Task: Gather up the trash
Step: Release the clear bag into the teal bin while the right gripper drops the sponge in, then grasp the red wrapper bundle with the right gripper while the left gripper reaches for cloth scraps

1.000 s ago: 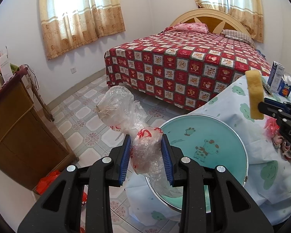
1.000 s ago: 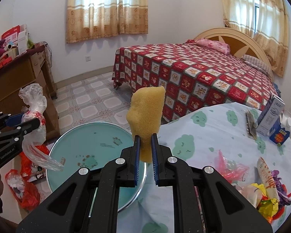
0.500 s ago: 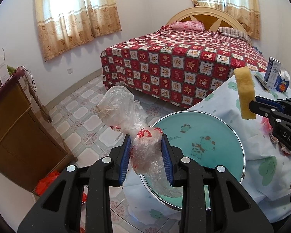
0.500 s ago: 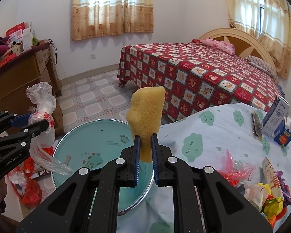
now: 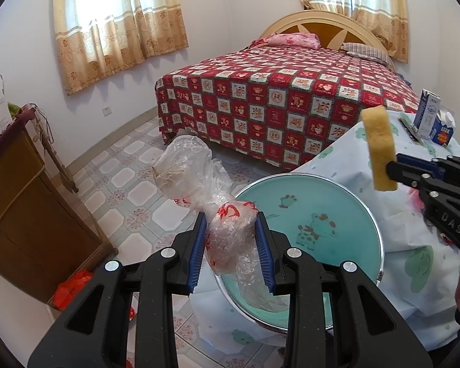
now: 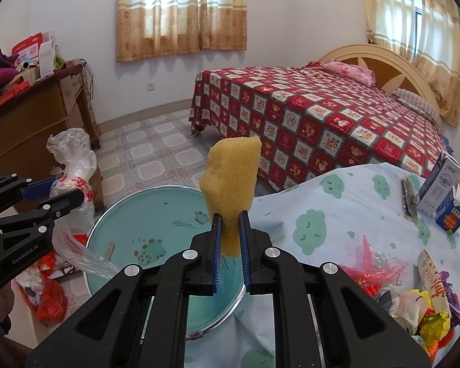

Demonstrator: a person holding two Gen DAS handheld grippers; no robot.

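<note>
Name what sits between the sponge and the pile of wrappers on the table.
In the right wrist view, bare cloud-print tablecloth separates the yellow sponge from the wrapper pile.

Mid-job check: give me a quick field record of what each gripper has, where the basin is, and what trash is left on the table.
left gripper: jaws have just been opening a little; clear plastic bag with red print between the pads
right gripper: shut on yellow sponge, held upright
basin: teal, cartoon print, at the table edge, below both grippers
table: covered in a cloud-print cloth
wrapper pile: on the cloth, near right corner
cartons: two, standing at the far edge
</note>
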